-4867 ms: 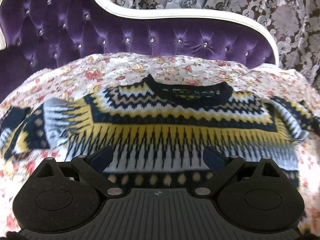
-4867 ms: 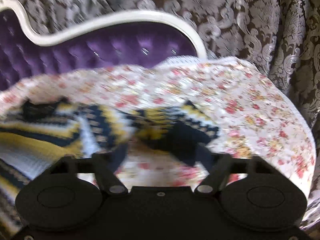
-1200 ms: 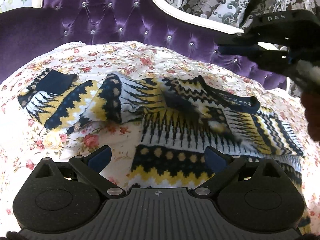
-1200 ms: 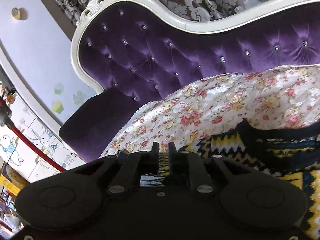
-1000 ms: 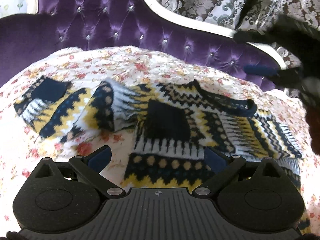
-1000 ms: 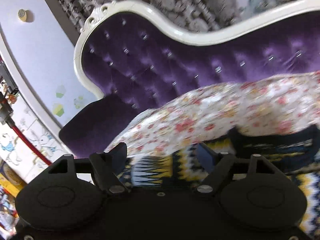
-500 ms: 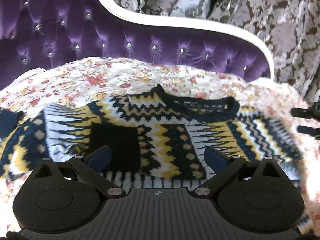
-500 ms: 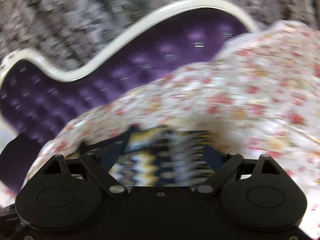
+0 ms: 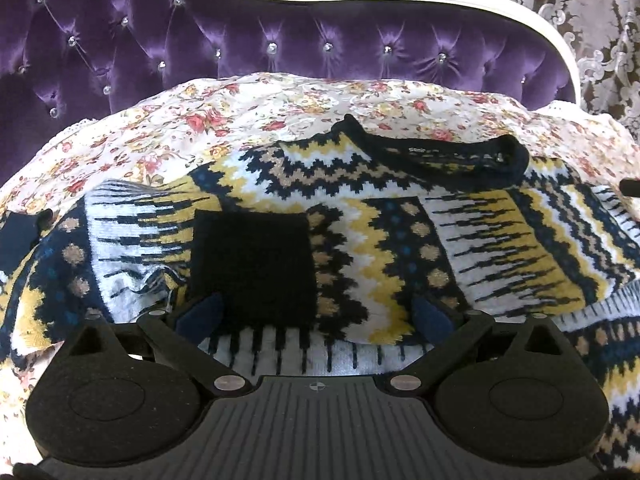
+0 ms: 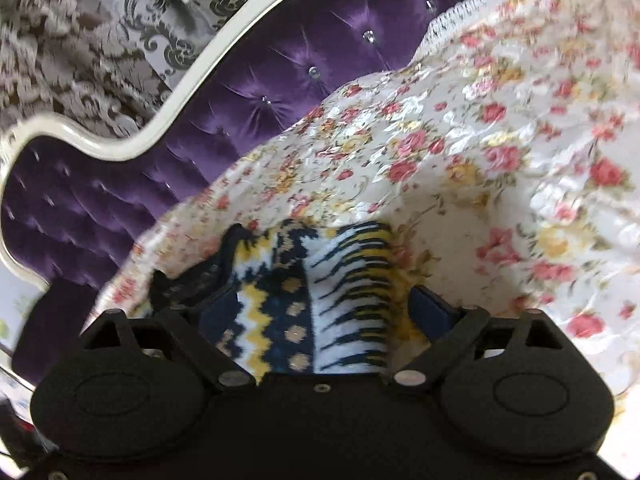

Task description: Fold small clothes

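A small navy, yellow and white patterned knit sweater [image 9: 360, 232] lies on the floral cover, collar [image 9: 440, 156] away from me. One sleeve is folded across its chest, its black cuff [image 9: 248, 264] near the middle. The other sleeve [image 9: 36, 280] stretches out to the left. My left gripper [image 9: 316, 312] is open and empty just above the sweater's lower front. My right gripper [image 10: 320, 312] is open over the sweater's right side [image 10: 320, 300], holding nothing. Its tips show at the right edge of the left wrist view.
A floral quilted cover [image 9: 280, 104] is spread over a purple tufted sofa [image 9: 280, 36] with a white curved frame [image 10: 120, 148]. Patterned grey curtains [image 10: 80, 40] hang behind. The cover also shows in the right wrist view [image 10: 520, 160].
The right gripper carried the right sleeve across the chest, opened and let it go, then swung back to the sweater's right side. The left gripper stayed open and moved closer over the sweater.
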A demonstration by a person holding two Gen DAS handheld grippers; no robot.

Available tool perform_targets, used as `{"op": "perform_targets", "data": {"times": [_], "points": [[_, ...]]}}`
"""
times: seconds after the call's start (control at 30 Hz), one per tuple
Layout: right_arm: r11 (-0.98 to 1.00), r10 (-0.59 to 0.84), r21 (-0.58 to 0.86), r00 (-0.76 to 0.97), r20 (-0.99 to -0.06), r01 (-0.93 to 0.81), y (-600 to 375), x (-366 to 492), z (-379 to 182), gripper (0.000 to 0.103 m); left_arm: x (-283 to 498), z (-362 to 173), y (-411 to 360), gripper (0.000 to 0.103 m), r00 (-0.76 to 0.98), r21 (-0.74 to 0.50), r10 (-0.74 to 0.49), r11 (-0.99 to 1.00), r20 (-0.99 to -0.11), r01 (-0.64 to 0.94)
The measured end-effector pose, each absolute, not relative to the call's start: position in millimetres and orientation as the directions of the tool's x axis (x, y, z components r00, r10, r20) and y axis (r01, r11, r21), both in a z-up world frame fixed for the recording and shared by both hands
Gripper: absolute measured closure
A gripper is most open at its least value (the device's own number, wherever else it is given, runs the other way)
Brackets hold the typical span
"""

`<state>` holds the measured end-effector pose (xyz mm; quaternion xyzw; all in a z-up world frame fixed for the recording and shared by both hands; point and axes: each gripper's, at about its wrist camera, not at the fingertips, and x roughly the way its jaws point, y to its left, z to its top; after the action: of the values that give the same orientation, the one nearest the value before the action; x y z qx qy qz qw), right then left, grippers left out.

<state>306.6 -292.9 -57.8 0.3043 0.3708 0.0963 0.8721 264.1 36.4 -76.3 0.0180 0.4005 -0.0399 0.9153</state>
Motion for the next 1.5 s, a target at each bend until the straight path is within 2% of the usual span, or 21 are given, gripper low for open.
{"op": "perform_targets", "data": {"times": [0.03,0.1,0.2,0.27,0.3,0.37,0.43,0.53,0.67,0.83,0.93,1.17,1.23,1.27,1.37,1.5], "points": [[0.820,0.375,0.569,0.695,-0.614,0.060,-289,307,-57,0.080,264,-76,36,0.001,0.677,0.002,-0.058,0.996,-0.734,0.087],[0.880,0.314,0.473,0.682,-0.660,0.052,-280,306,-52,0.084,265,-76,35,0.000,0.677,0.002,-0.057,0.996,-0.734,0.086],[0.946,0.200,0.321,0.679,-0.707,0.055,-266,303,-45,0.084,264,-77,35,0.000,0.679,0.002,-0.058,0.996,-0.732,0.088],[0.965,0.158,0.256,0.675,-0.721,0.048,-259,303,-45,0.082,264,-77,36,0.000,0.681,0.000,-0.059,0.996,-0.730,0.087],[0.969,0.153,0.245,0.680,-0.717,0.041,-257,303,-43,0.074,264,-77,36,0.001,0.683,-0.003,-0.061,0.996,-0.728,0.086],[0.973,0.132,0.227,0.703,-0.699,0.043,-255,300,-36,0.051,261,-76,39,0.001,0.692,-0.018,-0.075,0.996,-0.718,0.089],[0.973,0.114,0.225,0.748,-0.654,0.049,-256,295,-24,0.010,259,-75,43,0.001,0.700,-0.048,-0.104,0.994,-0.707,0.099],[0.969,0.111,0.243,0.830,-0.546,0.031,-258,285,-2,0.002,253,-69,54,0.001,0.707,-0.132,-0.173,0.985,-0.686,0.113],[0.945,0.186,0.327,0.870,-0.456,-0.030,-255,282,6,0.000,241,-52,72,0.001,0.728,-0.212,-0.236,0.969,-0.644,0.126],[0.865,0.346,0.493,0.825,-0.447,-0.095,-248,286,-4,0.000,225,-21,102,0.001,0.789,-0.179,-0.195,0.978,-0.582,0.109],[0.840,0.395,0.530,0.805,-0.443,-0.120,-239,288,-9,0.000,226,-7,126,0.001,0.810,-0.102,-0.114,0.992,-0.575,0.068],[0.855,0.433,0.483,0.775,-0.460,-0.191,-217,284,-7,0.000,237,-16,187,0.003,0.788,0.100,0.144,0.990,-0.599,-0.105],[0.852,0.442,0.484,0.769,-0.462,-0.200,-214,285,-7,0.000,238,-27,200,0.015,0.770,0.160,0.205,0.978,-0.604,-0.135],[0.851,0.447,0.483,0.766,-0.462,-0.205,-213,285,-8,0.000,240,-33,206,0.025,0.756,0.197,0.242,0.969,-0.609,-0.151],[0.849,0.455,0.483,0.760,-0.465,-0.212,-209,285,-9,0.000,246,-49,217,0.029,0.718,0.296,0.327,0.939,-0.615,-0.174],[0.842,0.468,0.495,0.746,-0.474,-0.214,-206,286,-13,0.000,251,-60,232,0.038,0.691,0.319,0.367,0.925,-0.622,-0.204]]}}
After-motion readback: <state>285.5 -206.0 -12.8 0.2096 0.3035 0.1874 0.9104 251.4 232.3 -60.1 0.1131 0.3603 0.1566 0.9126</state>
